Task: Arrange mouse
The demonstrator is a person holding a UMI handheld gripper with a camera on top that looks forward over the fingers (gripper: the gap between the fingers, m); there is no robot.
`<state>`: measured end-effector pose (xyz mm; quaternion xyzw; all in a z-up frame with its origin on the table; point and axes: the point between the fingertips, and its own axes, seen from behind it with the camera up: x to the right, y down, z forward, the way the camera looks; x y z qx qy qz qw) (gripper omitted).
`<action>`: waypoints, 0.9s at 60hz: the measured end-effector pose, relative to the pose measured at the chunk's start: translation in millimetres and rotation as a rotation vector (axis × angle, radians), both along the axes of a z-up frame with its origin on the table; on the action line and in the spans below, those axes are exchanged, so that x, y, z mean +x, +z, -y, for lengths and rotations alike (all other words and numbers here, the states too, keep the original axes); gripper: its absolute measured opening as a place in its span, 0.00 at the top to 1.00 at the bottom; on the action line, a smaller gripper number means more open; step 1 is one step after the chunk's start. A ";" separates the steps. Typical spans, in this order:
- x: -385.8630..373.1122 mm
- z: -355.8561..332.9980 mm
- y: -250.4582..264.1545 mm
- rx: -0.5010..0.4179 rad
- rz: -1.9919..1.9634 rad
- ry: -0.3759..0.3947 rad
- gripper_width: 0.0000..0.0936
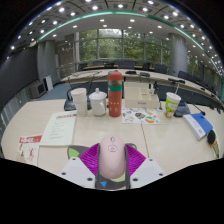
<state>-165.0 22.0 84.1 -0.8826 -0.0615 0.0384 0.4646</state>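
I hold my gripper (pixel 112 170) low over the near edge of the table (pixel 160 135), and the mouse (pixel 112 155) sits right between its two fingers. It is a pale pink mouse on a dark patterned mouse mat (pixel 100 152), and its long axis runs straight away from me, in line with the fingers, with its rounded tail end nearest to me and its nose toward the far side of the tabletop. That alignment is what my next move turns on: the fingers flank the mouse's two long sides, so a squeeze would meet it across its narrow width.

The pads (pixel 90 162) lie close along both flanks of the mouse. I judge that they are clasped on it, since I see no gap on either side, though the mouse also rests on the mat, so the hold may be light.

Beyond the mouse, toward the middle of the table, stand a red bottle (pixel 116 94), a white cup (pixel 98 101) just to its left, and another white mug (pixel 79 98) further left. A paper cup (pixel 172 103) stands toward the right side, with a blue object (pixel 198 124) nearer the right edge. Papers (pixel 60 128) lie to the left of the mat.

To arrange the mouse I would need to keep it square to the mat's edges, well clear of the bottle ahead.
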 end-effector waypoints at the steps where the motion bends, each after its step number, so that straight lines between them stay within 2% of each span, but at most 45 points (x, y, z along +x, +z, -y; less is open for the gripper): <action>1: -3.4 0.1 -8.7 -0.011 0.008 -0.002 0.64; 11: -24.4 -1.0 -67.5 -0.049 0.050 -0.009 0.63; 16: -26.3 -2.2 -84.5 -0.057 0.071 -0.011 0.55; 19: -30.4 3.2 -97.1 -0.092 0.076 0.004 0.50; 21: -28.8 1.6 -93.3 -0.075 0.072 -0.007 0.47; 23: -26.1 5.1 -92.1 -0.090 0.073 -0.016 0.36; 26: -27.4 12.8 -85.1 -0.106 0.060 -0.019 0.07; 29: -26.6 22.1 -70.2 -0.105 0.050 -0.028 0.12; 33: -23.8 37.3 -39.9 -0.082 0.043 -0.049 0.08; 45: -33.7 118.9 52.1 -0.022 0.031 -0.072 0.09; 54: -46.8 190.8 102.4 0.015 0.024 -0.075 0.09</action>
